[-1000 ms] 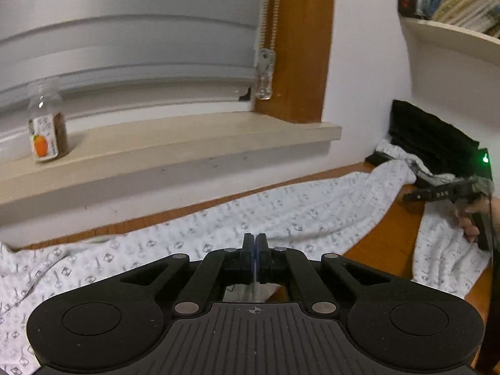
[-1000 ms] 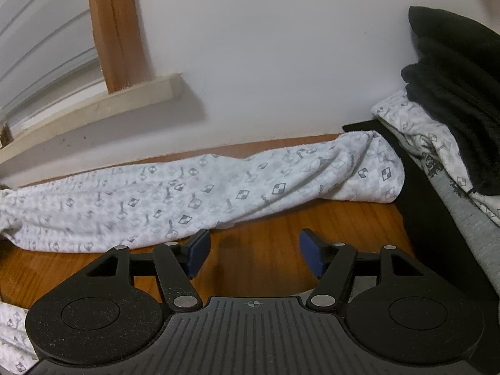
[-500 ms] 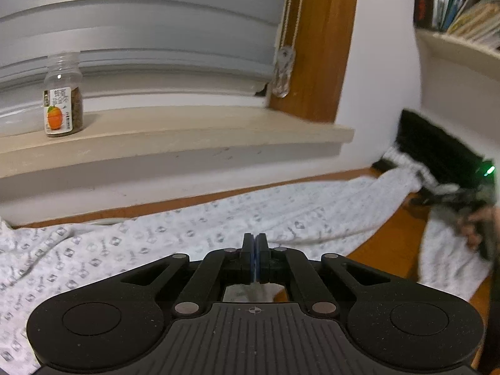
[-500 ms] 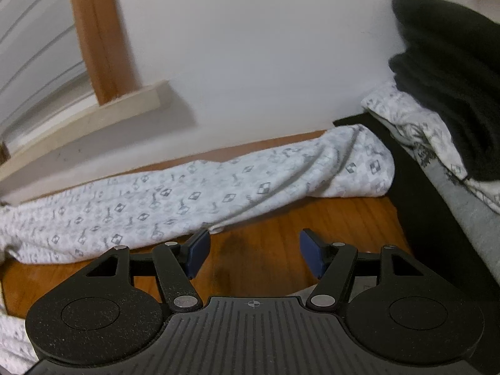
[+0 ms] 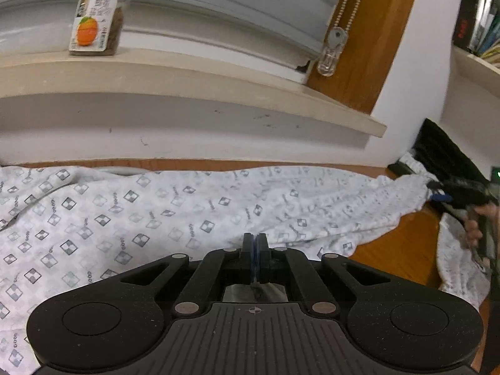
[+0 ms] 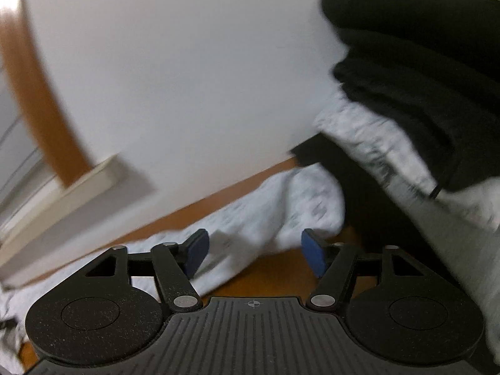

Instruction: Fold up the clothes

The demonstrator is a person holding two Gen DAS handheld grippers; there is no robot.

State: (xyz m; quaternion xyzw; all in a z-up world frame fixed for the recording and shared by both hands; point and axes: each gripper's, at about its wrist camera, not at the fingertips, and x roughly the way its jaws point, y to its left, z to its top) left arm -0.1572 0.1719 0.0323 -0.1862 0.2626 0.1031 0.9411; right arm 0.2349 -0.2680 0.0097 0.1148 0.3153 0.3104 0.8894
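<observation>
Left wrist alone shows a jar [image 5: 95,22] above patterned garment [image 5: 193,209].

Bare wooden table [image 5: 397,250] is lying open at four o'clock. A stack of folded clothes [image 6: 422,100] is blocking two o'clock — the windowsill [image 5: 187,75] is overhanging at twelve.
</observation>
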